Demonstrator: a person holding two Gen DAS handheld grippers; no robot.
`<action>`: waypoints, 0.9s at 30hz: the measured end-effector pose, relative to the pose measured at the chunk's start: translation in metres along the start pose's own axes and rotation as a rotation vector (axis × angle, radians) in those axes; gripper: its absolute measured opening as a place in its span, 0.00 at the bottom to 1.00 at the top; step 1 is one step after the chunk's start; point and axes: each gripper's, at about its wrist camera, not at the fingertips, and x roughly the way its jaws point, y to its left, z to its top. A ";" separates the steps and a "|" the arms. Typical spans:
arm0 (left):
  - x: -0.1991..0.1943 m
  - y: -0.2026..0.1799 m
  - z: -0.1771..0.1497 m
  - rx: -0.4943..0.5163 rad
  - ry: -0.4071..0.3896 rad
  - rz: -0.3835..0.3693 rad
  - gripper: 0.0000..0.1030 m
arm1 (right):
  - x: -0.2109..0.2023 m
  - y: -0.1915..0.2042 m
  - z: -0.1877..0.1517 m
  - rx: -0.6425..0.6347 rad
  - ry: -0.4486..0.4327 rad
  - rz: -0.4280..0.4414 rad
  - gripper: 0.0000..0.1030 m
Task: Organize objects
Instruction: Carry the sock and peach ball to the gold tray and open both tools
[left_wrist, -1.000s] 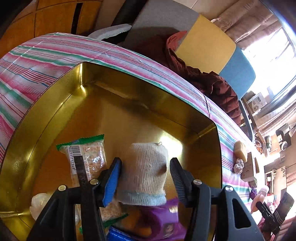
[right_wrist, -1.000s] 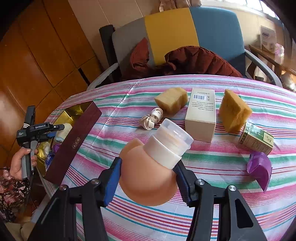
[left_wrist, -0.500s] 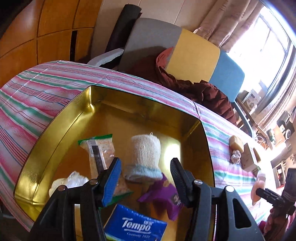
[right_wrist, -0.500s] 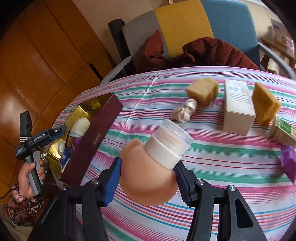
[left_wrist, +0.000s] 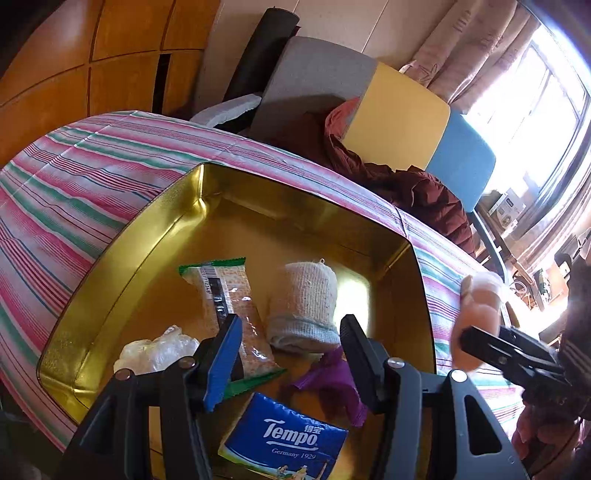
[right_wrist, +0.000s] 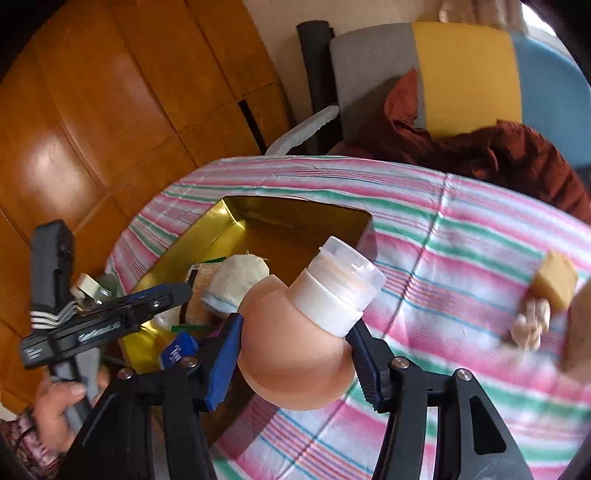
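Observation:
A gold tin box (left_wrist: 122, 236) sits on the striped table. In it lie a white rolled sock (left_wrist: 304, 295), a snack packet (left_wrist: 225, 295), a blue Tempo tissue pack (left_wrist: 284, 439), a purple wrapper (left_wrist: 332, 380) and a crumpled clear bag (left_wrist: 155, 347). My left gripper (left_wrist: 288, 354) is open and empty above the box's near side. My right gripper (right_wrist: 295, 354) is shut on a peach squeeze bottle (right_wrist: 295, 354) with a white cap, held above the table by the box's right edge (right_wrist: 365, 229). The bottle also shows in the left wrist view (left_wrist: 476, 314).
A tan sponge (right_wrist: 556, 280) and a bundle of rubber bands (right_wrist: 530, 325) lie on the striped cloth at the right. A chair with a dark red jacket (left_wrist: 417, 192) stands behind the table. Wooden panelling is at the left.
My left gripper has let go of the sock and drawn back and up from the box. My right gripper has carried the bottle left, close to the box.

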 end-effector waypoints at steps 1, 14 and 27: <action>-0.001 0.000 0.000 0.001 -0.005 0.006 0.54 | 0.007 0.006 0.005 -0.029 0.010 -0.024 0.56; -0.004 0.016 0.007 -0.042 -0.017 0.017 0.54 | 0.076 0.027 0.031 -0.186 0.147 -0.112 0.58; -0.001 0.010 0.004 -0.034 -0.008 0.005 0.54 | 0.061 0.030 0.021 -0.183 0.061 -0.125 0.64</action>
